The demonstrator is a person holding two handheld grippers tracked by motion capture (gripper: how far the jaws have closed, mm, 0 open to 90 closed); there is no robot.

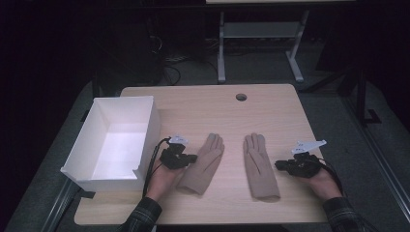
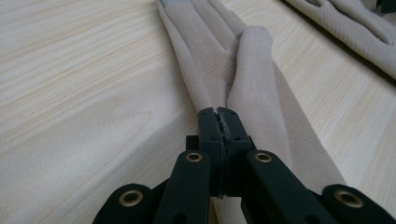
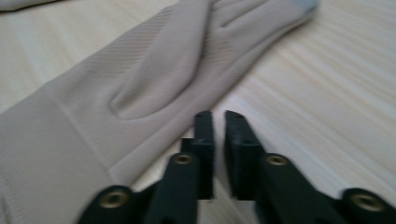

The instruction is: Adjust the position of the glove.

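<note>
- My left gripper (image 2: 218,112) had its fingers clenched on the edge of the left glove (image 1: 204,163).
- My right gripper (image 3: 218,116) sat nearly closed, grasping nothing, beside the right glove (image 1: 258,166) lying flat on the bench (image 1: 270,104).

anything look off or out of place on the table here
Nothing stands out. Two beige gloves, the left glove and the right glove, lie flat and undamaged on the wooden table; the white box stands upright at its left edge.
</note>
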